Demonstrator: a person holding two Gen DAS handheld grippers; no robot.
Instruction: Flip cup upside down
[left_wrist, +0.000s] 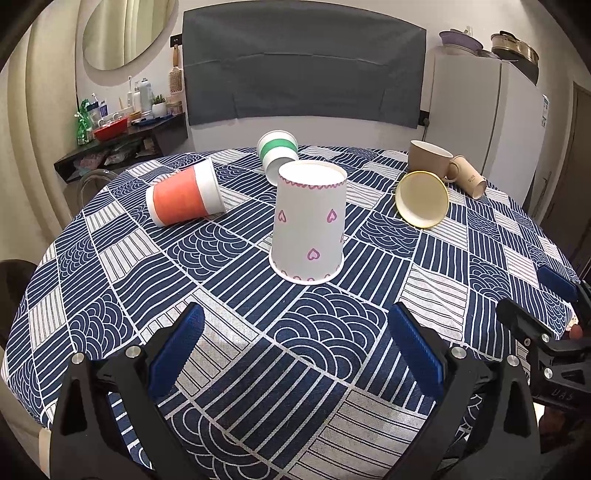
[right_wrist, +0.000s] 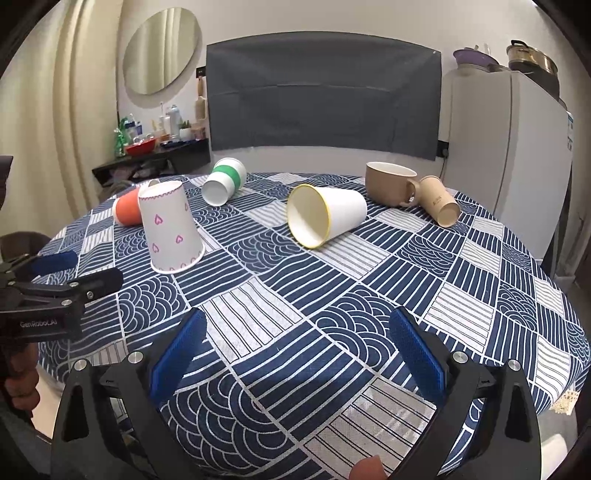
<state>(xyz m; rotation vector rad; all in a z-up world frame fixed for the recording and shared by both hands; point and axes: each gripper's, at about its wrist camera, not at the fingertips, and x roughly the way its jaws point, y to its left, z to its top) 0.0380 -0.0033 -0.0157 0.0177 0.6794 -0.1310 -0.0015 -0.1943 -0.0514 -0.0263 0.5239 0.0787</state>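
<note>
A white paper cup with pink hearts (left_wrist: 309, 221) stands upside down on the patterned tablecloth (left_wrist: 236, 295); it also shows in the right wrist view (right_wrist: 170, 226). My left gripper (left_wrist: 295, 350) is open and empty, a short way in front of it. My right gripper (right_wrist: 297, 354) is open and empty, over the cloth to the right of it. A yellow-rimmed white cup (right_wrist: 325, 216) lies on its side, mouth toward me; the left wrist view shows it too (left_wrist: 422, 198).
An orange cup (left_wrist: 184, 195), a green-banded cup (left_wrist: 277, 151) and a tan paper cup (left_wrist: 470, 176) lie on their sides. A brown mug (left_wrist: 430, 158) stands upright at the back right. A grey chair back (left_wrist: 303, 70) is behind the table, a fridge (left_wrist: 480, 110) to the right.
</note>
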